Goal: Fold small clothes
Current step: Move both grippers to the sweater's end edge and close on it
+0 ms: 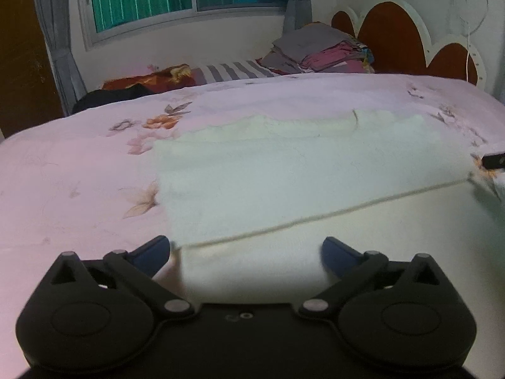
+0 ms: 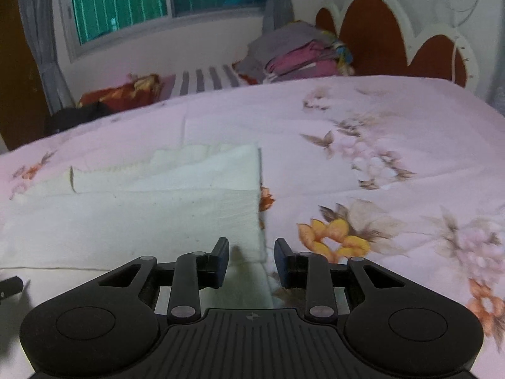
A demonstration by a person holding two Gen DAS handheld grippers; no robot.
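Note:
A white small garment (image 1: 284,173) lies flat on the pink floral bedsheet (image 1: 79,173), with one layer folded over and a hem line running across it. My left gripper (image 1: 246,252) hovers over the garment's near left corner, blue fingers spread wide and pressing on nothing. In the right wrist view the same garment (image 2: 142,214) fills the left half. My right gripper (image 2: 252,262) stands open over its near right corner; cloth lies between the fingers, untouched by the pads. A dark tip of the other gripper shows at each view's edge.
A pile of folded clothes (image 1: 318,50) sits at the far side of the bed beside a red and white headboard (image 1: 391,38). A striped cloth (image 1: 233,71) and dark and red fabrics (image 1: 132,85) lie under the window. Bare sheet (image 2: 394,158) spreads to the right.

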